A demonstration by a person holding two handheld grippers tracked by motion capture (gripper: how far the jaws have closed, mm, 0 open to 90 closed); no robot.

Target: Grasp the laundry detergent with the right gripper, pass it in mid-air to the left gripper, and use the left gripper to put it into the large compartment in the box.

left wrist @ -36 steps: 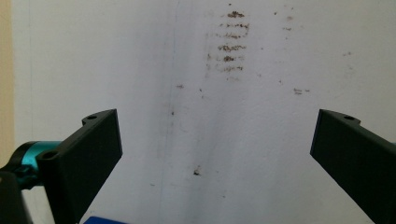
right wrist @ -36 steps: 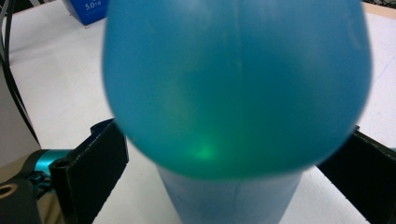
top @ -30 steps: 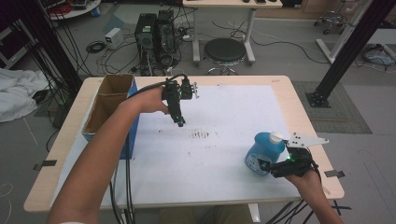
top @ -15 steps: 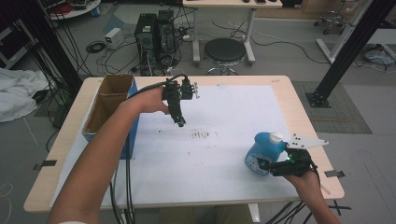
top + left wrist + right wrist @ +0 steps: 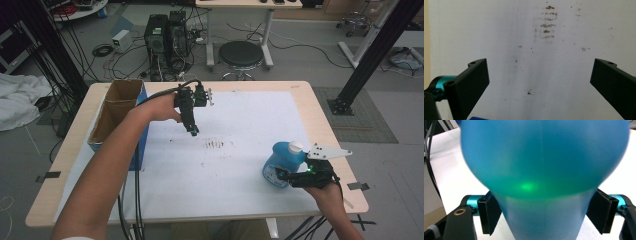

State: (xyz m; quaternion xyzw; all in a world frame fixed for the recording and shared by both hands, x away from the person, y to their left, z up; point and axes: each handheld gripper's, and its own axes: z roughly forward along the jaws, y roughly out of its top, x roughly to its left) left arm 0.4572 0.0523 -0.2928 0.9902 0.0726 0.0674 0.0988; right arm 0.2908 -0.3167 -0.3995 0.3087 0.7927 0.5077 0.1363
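Hands held two grippers above a white-covered counter (image 5: 240, 165). Left gripper (image 5: 192, 131) hung wide open and empty over brown smudges (image 5: 217, 144). Right gripper (image 5: 285, 176) clamped a blue bottle (image 5: 278, 162) near the counter's right front corner.

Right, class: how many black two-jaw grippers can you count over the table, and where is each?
2. The left black gripper hangs open above the white sheet near its stains. The right black gripper holds the blue plastic bottle at the near right edge.

Looked like smooth, glossy blue plastic on the bottle (image 5: 544, 160), matt black plastic on the jaws, matt white paper, smudged brown, over the pale wood table (image 5: 320, 107), plain brown cardboard on the box (image 5: 117, 107).
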